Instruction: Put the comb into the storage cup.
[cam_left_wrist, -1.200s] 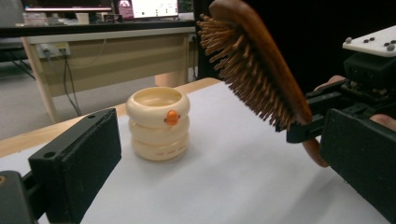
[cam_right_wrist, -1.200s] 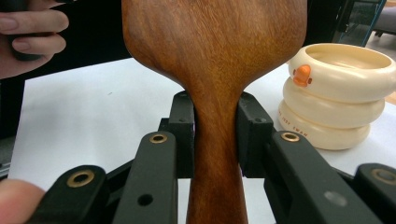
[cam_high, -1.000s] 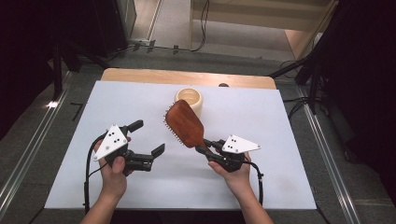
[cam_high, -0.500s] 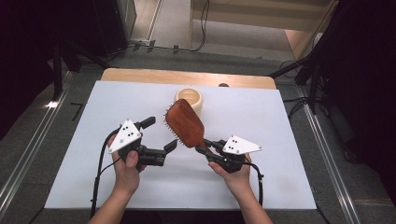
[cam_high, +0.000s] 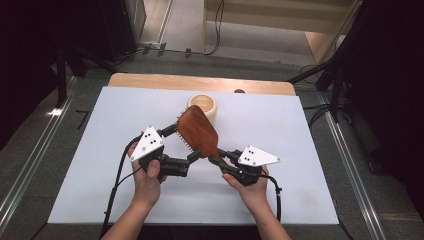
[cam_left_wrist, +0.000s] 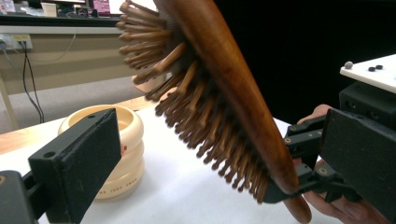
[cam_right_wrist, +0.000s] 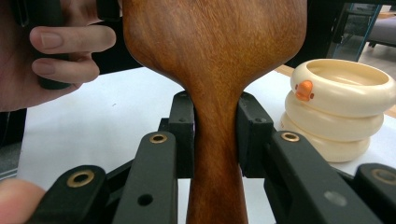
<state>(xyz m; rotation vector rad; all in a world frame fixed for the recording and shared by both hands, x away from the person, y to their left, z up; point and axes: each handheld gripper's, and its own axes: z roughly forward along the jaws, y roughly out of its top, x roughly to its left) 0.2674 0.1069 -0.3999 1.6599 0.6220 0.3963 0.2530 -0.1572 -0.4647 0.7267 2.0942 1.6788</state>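
While the right claw (cam_high: 216, 161) is clamped on the handle neck of the wooden hairbrush (cam_high: 198, 131), the brush head is raised off the bench (cam_high: 300, 190), tilted, bristles toward the left claw (cam_high: 186, 144). Left claw is spread wide, a jaw on either side of the brush head, pads apart from it. Cream ringed cup (cam_high: 203, 106) sits just behind the brush, near the bench's far edge. Bare white surface lies left, right and in front of both hands.
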